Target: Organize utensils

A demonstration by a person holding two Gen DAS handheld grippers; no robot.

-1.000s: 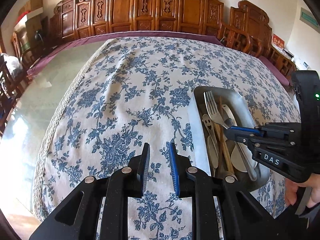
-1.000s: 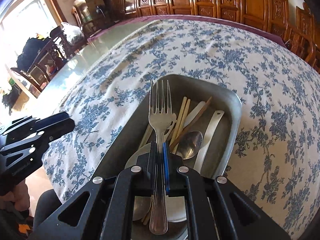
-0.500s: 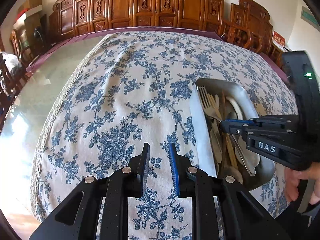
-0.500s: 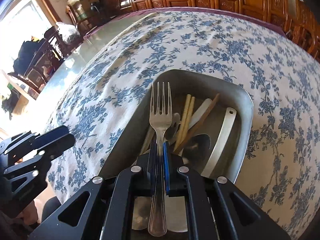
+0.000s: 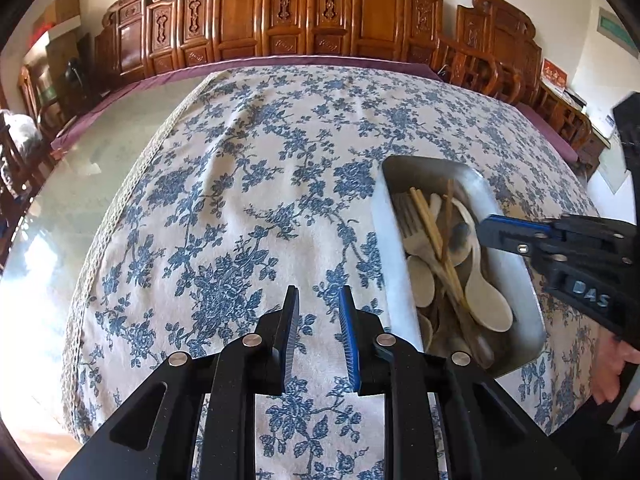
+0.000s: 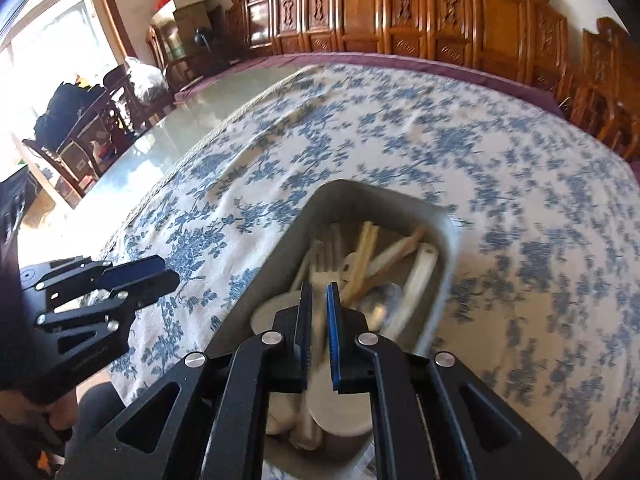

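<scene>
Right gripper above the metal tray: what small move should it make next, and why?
Probably open the right gripper and lower it onto the fork. Its jaws look nearly together with nothing clearly between them, though this view is blurred, and the fork lies loose in the tray beside the chopsticks.

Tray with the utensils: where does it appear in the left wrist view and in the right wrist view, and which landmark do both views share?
Left wrist view: the tray lies right of centre, in the lower half, on the tablecloth.
Right wrist view: the tray lies at lower centre.
Shared landmark: the row of carved chairs beyond the table, along the top of both views.
</scene>
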